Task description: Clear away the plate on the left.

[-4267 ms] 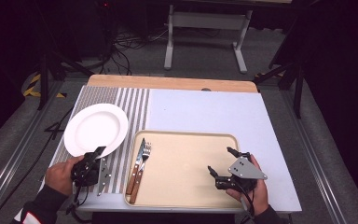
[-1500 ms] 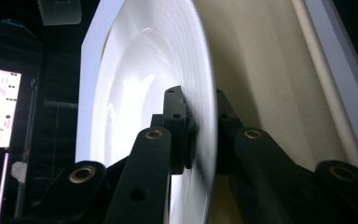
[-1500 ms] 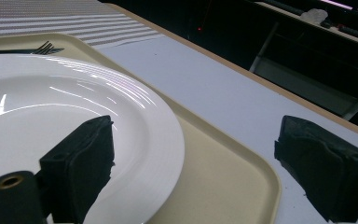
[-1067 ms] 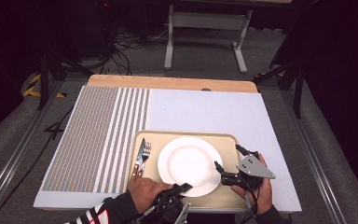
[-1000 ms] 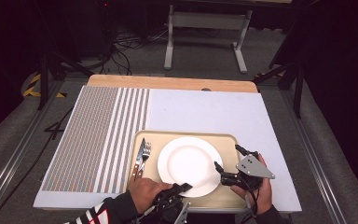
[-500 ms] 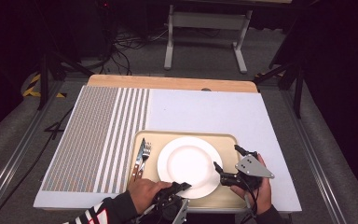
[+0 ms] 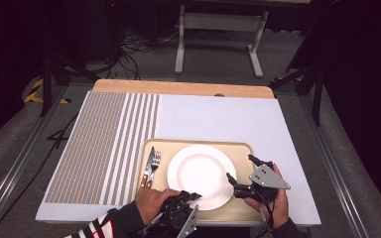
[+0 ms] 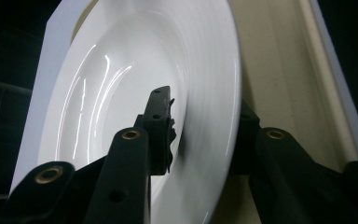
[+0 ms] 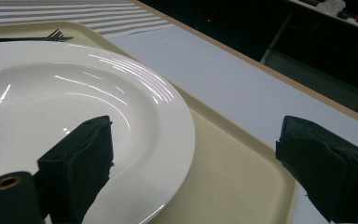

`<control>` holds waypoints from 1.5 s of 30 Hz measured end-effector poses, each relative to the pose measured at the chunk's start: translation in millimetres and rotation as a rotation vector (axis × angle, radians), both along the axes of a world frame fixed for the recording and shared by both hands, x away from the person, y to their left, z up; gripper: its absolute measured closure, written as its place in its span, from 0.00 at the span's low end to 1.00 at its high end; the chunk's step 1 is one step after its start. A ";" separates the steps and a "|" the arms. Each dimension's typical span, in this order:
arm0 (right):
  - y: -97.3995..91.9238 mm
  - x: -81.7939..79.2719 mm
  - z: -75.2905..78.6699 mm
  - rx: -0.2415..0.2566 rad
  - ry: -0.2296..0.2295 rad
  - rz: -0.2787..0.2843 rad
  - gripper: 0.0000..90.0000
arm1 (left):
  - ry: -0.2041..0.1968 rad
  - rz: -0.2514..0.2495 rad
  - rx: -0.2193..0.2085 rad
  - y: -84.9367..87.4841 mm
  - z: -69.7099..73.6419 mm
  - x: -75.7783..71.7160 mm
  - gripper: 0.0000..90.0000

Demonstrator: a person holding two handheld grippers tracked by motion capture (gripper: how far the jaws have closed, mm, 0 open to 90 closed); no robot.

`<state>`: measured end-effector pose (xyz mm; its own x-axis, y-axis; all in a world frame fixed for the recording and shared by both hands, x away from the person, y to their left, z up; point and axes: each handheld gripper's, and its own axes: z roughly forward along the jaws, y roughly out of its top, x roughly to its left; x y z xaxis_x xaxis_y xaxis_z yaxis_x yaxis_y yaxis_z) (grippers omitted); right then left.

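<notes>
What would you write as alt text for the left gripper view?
A white plate seen edge-on from close up, its rim between the left gripper's two black jaws, which have just been opening. The plate lies on a beige tray, with dark surroundings beyond.

Black fingers (image 9: 79,158), red-white striped sleeve (image 7: 96,229)

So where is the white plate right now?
In the high view the white plate lies on the tan tray near the table's front edge, right of the fork and knife.
</notes>
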<state>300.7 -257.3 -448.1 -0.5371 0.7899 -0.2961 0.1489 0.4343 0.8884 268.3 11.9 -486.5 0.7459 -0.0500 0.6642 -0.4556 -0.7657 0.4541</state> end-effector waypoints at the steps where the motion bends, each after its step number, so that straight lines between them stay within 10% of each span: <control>1: 0.0 0.0 0.0 0.000 0.000 0.000 0.13 | 0.015 -0.005 0.004 0.6 0.0 1.3 0.79; 10: 0.2 -0.2 -0.1 -0.007 0.000 0.004 0.13 | 0.020 0.020 -0.013 3.6 1.6 5.2 0.73; 22: -0.1 -0.5 0.1 -0.007 0.002 0.007 0.13 | 0.155 -0.010 -0.095 12.6 7.1 12.1 0.56; 45: 1.7 -1.4 -1.4 -0.007 0.010 0.034 0.13 | 0.287 -0.028 -0.198 19.0 10.9 17.0 0.15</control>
<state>299.4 -255.6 -449.5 -0.5669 0.7687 -0.2962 0.1430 0.4459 0.8836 285.3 30.9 -475.7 0.9039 0.0360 0.4262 -0.3071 -0.6387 0.7055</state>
